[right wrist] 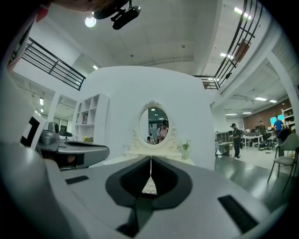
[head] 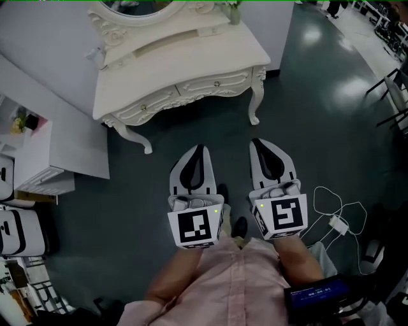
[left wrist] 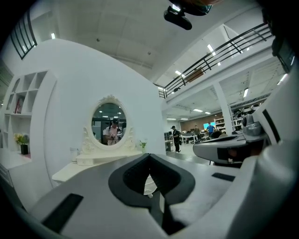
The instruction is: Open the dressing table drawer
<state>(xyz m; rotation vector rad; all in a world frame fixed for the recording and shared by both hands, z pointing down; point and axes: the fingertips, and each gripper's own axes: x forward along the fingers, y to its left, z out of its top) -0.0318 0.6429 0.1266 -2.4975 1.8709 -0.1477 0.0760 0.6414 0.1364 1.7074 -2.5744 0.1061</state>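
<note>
A cream dressing table (head: 185, 60) with an oval mirror (head: 135, 7) stands against the white wall at the top of the head view. Its two drawer fronts (head: 213, 83) with small knobs sit closed under the top. My left gripper (head: 199, 149) and right gripper (head: 257, 141) are held side by side over the dark floor, well short of the table, pointing towards it. Both are shut with nothing between the jaws. In the left gripper view the mirror (left wrist: 108, 123) lies ahead beyond the left gripper (left wrist: 149, 156). In the right gripper view the mirror (right wrist: 154, 123) stands just above the right gripper (right wrist: 150, 159).
A white shelf unit (head: 44, 162) stands on the left by the wall. A white cable with an adapter (head: 336, 221) lies on the floor to the right. A chair (head: 396, 89) stands at the far right. A small vase (head: 234, 13) sits on the table top.
</note>
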